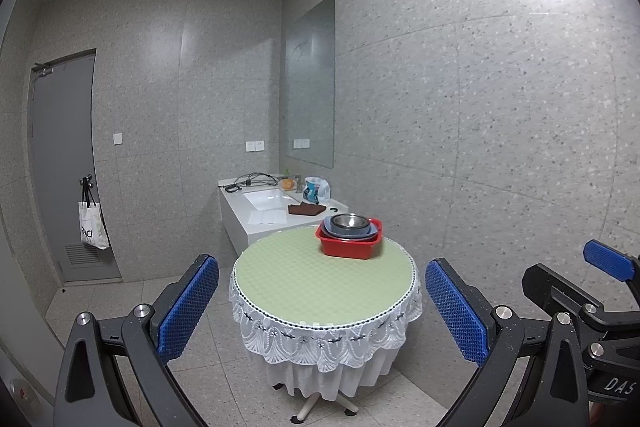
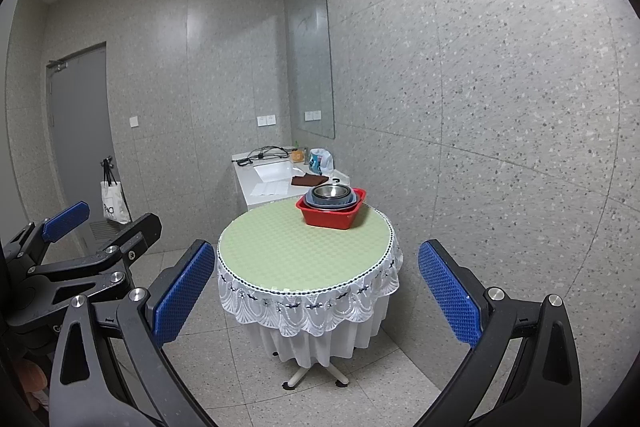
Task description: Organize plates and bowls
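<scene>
A red square basin (image 1: 347,247) (image 2: 332,218) stands at the far right of a round table (image 1: 304,279) (image 2: 288,255) with a green top. Grey-blue bowls or plates (image 1: 370,231) (image 2: 349,202) are nested in it, with a steel bowl (image 1: 350,221) (image 2: 329,191) on top. My left gripper (image 1: 320,307) is open and empty, well short of the table. My right gripper (image 2: 316,291) is open and empty too, beside the left one. Each gripper shows at the edge of the other's view.
A white lace cloth (image 1: 320,339) hangs round the table edge, over a wheeled base (image 2: 308,375). Behind stands a white sink counter (image 1: 264,211) with a brown cloth, cables and a bag. A grey door (image 1: 60,167) with a hanging tote bag is at left.
</scene>
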